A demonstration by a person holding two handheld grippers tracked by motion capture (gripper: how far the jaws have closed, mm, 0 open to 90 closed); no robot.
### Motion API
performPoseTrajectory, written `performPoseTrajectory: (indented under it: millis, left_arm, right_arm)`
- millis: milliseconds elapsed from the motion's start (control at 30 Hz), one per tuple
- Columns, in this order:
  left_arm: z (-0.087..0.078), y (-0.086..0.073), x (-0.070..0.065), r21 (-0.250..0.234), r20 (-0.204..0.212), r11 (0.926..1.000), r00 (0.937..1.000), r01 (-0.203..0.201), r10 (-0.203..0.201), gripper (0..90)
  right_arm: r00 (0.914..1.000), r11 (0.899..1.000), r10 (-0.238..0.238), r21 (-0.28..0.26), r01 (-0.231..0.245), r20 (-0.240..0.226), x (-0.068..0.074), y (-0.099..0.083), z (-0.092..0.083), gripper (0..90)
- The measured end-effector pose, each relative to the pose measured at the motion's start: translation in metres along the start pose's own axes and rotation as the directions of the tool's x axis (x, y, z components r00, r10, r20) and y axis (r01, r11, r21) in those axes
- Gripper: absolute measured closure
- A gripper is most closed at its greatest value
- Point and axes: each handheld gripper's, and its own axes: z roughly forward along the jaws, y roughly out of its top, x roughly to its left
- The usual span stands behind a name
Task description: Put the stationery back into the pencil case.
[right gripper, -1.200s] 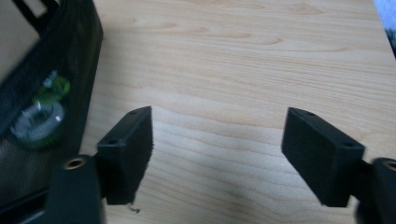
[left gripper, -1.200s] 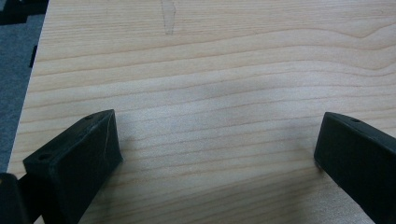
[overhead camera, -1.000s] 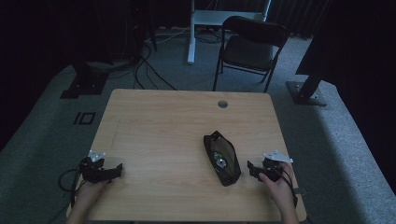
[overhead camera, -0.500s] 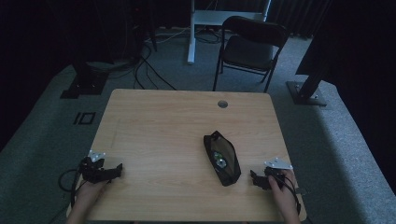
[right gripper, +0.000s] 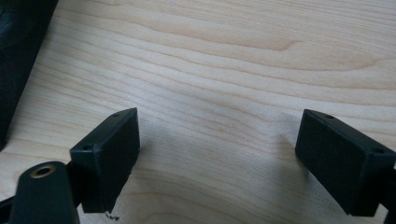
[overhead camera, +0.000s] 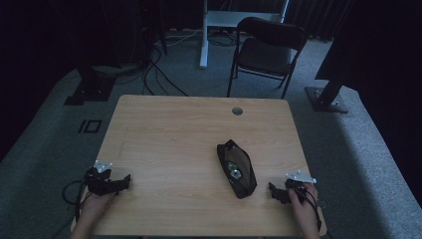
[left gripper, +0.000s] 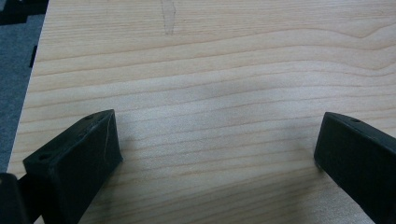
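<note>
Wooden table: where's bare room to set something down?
The light wooden table is bare across its left half and far edge, from the left tongs to the round cable hole. Tightest: the near right, between the open black fabric pouch and right tongs.

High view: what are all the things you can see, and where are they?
pouch: one, black, unzipped, right half of the table, shiny things inside
table: one, light wood, middle, with a round hole near its far edge
chair: one, black, on the floor behind the table
cables: several, black, floor at far left
left gripper: one, black, near left corner, fingers open
right gripper: one, black, near right corner beside the pouch, fingers just opened, nothing between
</note>
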Motion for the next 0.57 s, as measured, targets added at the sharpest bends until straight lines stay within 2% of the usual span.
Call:
performPoseTrajectory:
  millis: [567]
  left_arm:
    - [0.0000,0.0000,0.0000,0.000,0.000,1.0000,1.0000,0.000,0.000,0.5]
  right_arm:
    - [1.0000,1.000,0.001,0.002,-0.001,0.001,0.0002,0.0006,0.0011,11.6]
